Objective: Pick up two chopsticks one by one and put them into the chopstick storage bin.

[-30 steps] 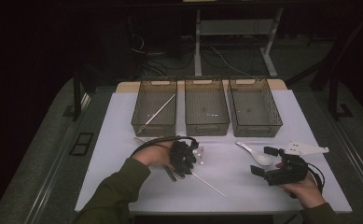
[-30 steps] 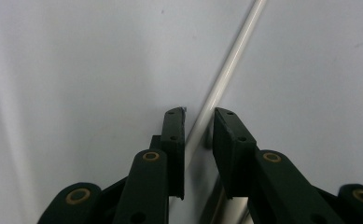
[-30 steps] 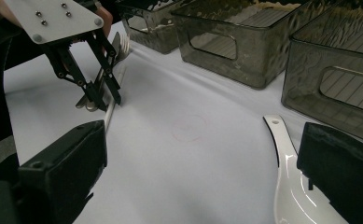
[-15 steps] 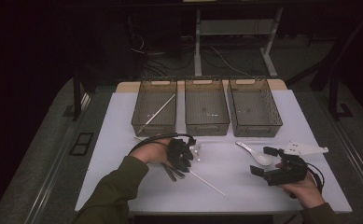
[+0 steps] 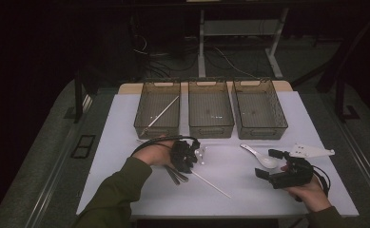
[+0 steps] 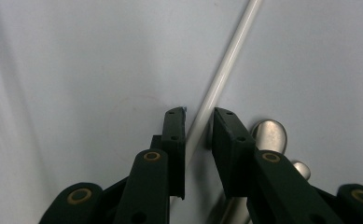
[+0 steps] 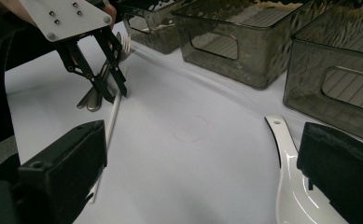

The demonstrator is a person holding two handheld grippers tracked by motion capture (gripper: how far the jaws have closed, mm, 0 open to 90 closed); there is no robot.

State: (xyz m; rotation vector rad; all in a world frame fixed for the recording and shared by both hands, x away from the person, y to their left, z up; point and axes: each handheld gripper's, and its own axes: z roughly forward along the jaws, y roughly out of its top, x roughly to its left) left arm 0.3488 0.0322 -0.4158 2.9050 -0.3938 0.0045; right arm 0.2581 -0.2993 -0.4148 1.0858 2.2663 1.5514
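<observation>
the left tongs [image 5: 188, 159] stand tip-down on the table [image 5: 249, 190], jaws drawn close on either side of a white chopstick [image 6: 222, 74]. in the left gripper view the stick runs between the pads with a thin gap on at least 1 side, so i can't tell whether they pinch it yet. just right of those jaws lie 2 metal handles [image 6: 268, 135], nearly touching the stick. beyond the tongs sit 3 bins [image 5: 210, 115]; the one ahead of the left tongs has another stick [image 5: 162, 114] in it.

the chopstick looks light, stiff and smooth (likely to roll or pivot in flat pads). the jaws sit near 1 end; a hold nearer its middle would swing less.

off to the right, the right tongs [image 5: 267, 164] hover spread wide, holding nothing, with a white spoon [image 7: 293, 186] lying between the jaws.
</observation>
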